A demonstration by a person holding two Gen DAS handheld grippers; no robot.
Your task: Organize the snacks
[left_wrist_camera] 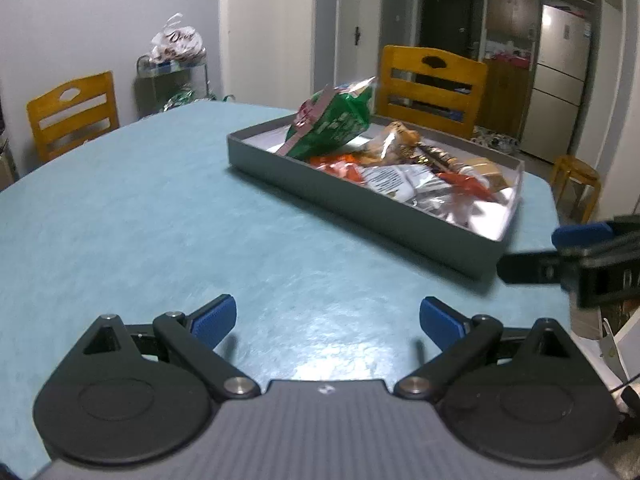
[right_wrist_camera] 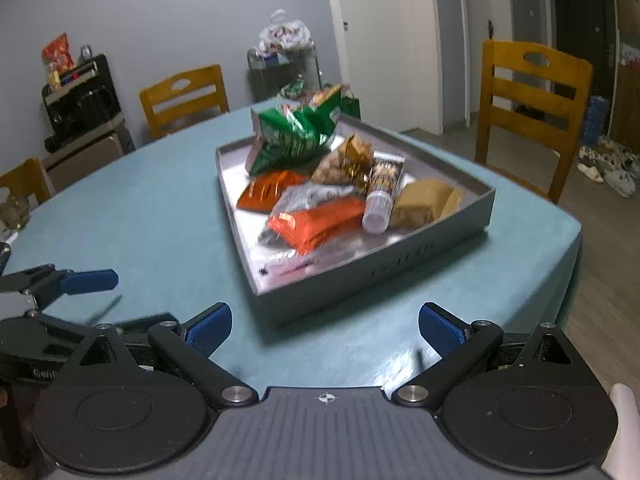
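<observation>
Both grippers low over teal table, angled down toward snack tray.

Left gripper: jaws spread wide, nothing between them. Right gripper: jaws apart, empty, just short of tray's near corner. Snacks are piled inside tray, green bag rearmost.

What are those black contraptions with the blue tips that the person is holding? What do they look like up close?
Each is a hand-held tool. The left gripper and right gripper match: a ribbed grey body with a small compass-like mark, two round black discs, black link arms joined by silver pins, and two fingers tipped with textured blue pads. No sleeve can be made out.
</observation>
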